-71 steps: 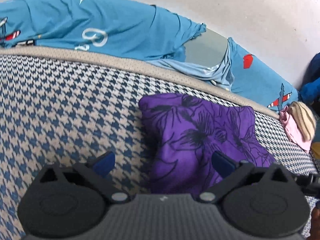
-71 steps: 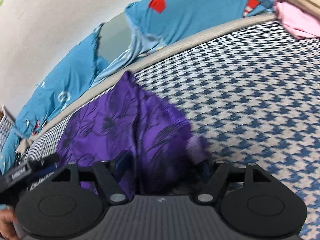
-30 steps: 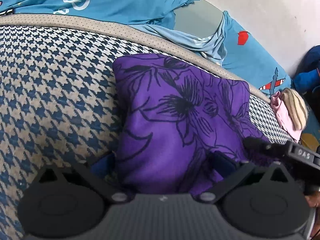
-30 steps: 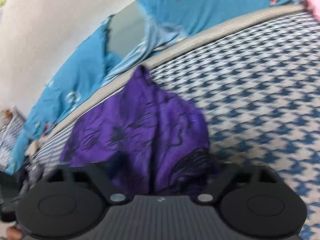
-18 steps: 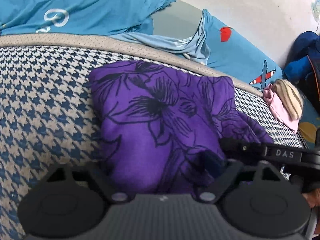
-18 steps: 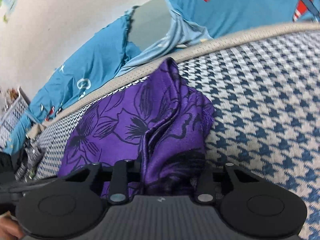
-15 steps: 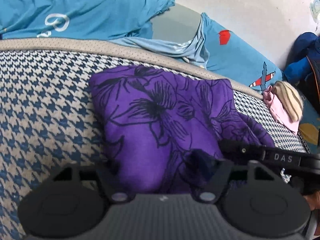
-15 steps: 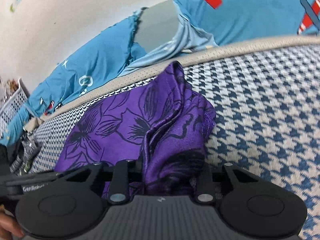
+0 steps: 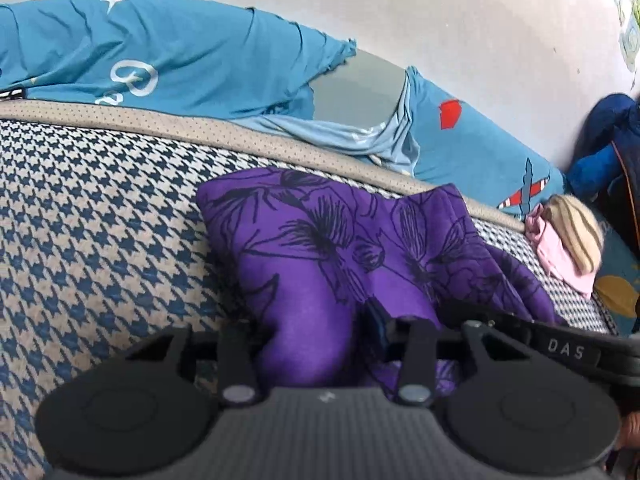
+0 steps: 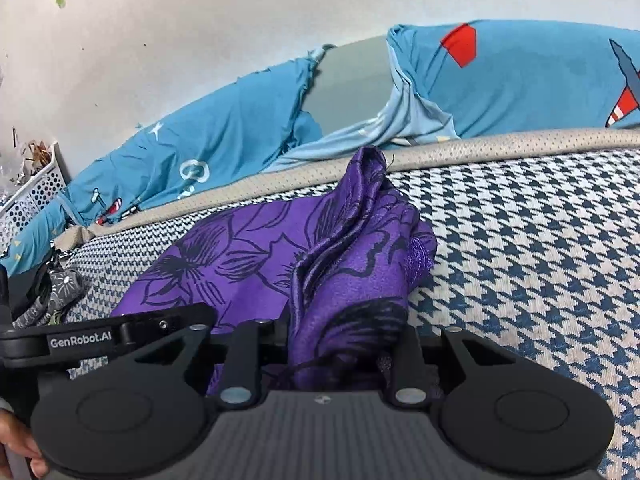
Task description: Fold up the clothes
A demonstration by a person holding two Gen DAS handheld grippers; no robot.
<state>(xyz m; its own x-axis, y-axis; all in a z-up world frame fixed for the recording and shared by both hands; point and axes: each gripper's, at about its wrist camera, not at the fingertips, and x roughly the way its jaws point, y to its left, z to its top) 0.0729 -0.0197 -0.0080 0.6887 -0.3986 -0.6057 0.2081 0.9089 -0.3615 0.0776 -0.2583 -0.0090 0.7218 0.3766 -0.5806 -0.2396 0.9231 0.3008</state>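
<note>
A purple garment with black flower outlines [image 9: 320, 248] lies folded on a blue-and-white houndstooth bed cover [image 9: 100, 220]. My left gripper [image 9: 316, 336] is shut on the garment's near edge, cloth bunched between its fingers. In the right wrist view the same purple garment [image 10: 280, 252] rises in a ridge, and my right gripper [image 10: 336, 344] is shut on its near right edge. The two grippers sit side by side: the right one's black arm [image 9: 560, 348] shows at the right of the left view, the left one's arm [image 10: 120, 332] at the left of the right view.
A blue printed duvet [image 9: 180, 64] is heaped along the wall behind the bed. A pink and striped folded pile [image 9: 568, 240] rests at the far right, dark blue clothing [image 9: 604, 152] beyond it. A white perforated basket [image 10: 32, 196] and grey patterned cloth [image 10: 52, 292] lie at the left.
Both grippers moved onto the garment's near edge and closed on it; the left was open beside the cloth earlier. The garment's right side has bunched into a raised ridge.
</note>
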